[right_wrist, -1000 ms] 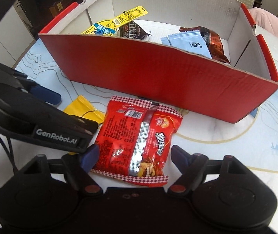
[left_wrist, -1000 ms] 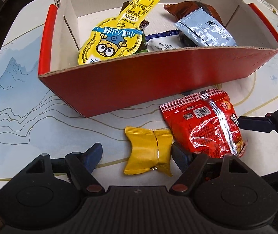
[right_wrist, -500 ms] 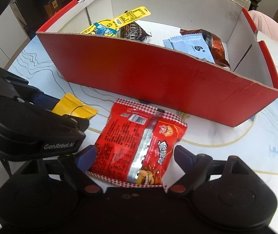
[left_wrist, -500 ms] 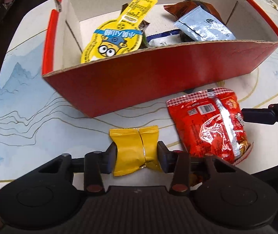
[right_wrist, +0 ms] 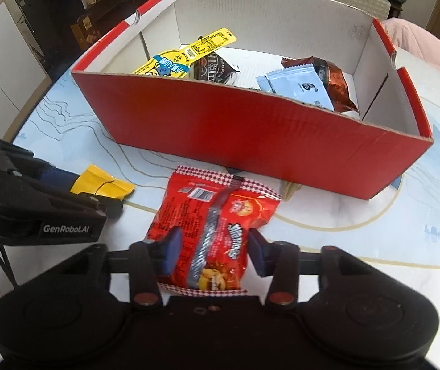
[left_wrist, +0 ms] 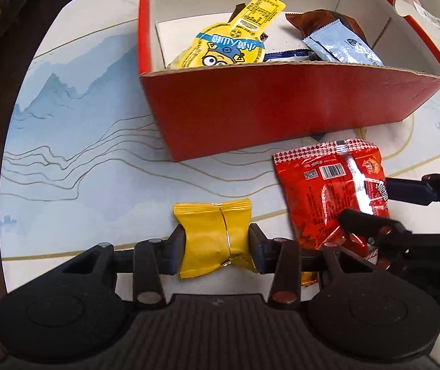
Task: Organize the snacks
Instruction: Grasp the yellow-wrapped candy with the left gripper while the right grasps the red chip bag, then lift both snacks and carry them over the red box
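A small yellow packet (left_wrist: 213,234) lies on the table in front of the red cardboard box (left_wrist: 281,104), and my left gripper (left_wrist: 216,245) is shut on its two sides. To its right lies a red snack bag (left_wrist: 321,191). In the right wrist view my right gripper (right_wrist: 213,251) straddles the near half of that red snack bag (right_wrist: 220,209). Its jaws are closing and the blue pads press into the bag's edges. The left gripper's body (right_wrist: 50,206) shows at the left of that view with the yellow packet (right_wrist: 102,183) in it.
The red box (right_wrist: 250,132) has white inner walls and holds a yellow cartoon packet (left_wrist: 229,46), a pale blue packet (left_wrist: 340,46), a brown packet (left_wrist: 321,21) and a dark candy bag (right_wrist: 213,67). The round table (left_wrist: 81,141) carries a blue mountain print. Dark furniture stands beyond its edge.
The left jaws closed on the yellow packet, then the left gripper shifted leftward along the table. The right jaws went from wide apart to pinching the red snack bag.
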The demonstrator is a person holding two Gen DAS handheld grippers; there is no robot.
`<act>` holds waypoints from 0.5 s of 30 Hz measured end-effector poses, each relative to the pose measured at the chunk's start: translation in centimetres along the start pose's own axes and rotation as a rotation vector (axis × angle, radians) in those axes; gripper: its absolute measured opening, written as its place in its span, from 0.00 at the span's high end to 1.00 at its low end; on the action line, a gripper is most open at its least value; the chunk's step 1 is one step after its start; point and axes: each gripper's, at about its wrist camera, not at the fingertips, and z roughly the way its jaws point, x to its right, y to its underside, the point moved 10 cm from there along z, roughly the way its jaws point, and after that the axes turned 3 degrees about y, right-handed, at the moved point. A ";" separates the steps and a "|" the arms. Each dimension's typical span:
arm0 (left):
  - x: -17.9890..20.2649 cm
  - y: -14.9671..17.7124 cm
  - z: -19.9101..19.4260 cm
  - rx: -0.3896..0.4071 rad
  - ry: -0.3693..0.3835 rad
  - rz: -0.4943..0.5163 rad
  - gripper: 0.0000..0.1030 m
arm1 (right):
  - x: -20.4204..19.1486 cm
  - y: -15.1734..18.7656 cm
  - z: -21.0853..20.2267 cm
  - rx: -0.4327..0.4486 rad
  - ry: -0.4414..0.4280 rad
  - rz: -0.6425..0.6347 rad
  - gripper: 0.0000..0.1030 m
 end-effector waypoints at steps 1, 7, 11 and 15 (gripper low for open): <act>-0.1 0.1 -0.1 0.001 0.004 -0.002 0.60 | 0.0 0.1 0.0 -0.002 0.003 0.001 0.59; -0.9 0.4 -0.4 0.009 0.013 -0.014 0.60 | 0.2 0.1 0.1 -0.024 0.012 0.041 0.56; -1.6 0.8 -1.5 0.022 0.017 -0.017 0.60 | 0.2 0.1 0.6 -0.036 0.006 0.073 0.38; -2.3 1.3 -2.5 0.033 0.016 -0.033 0.60 | -0.4 -0.4 1.2 -0.029 0.027 0.087 0.11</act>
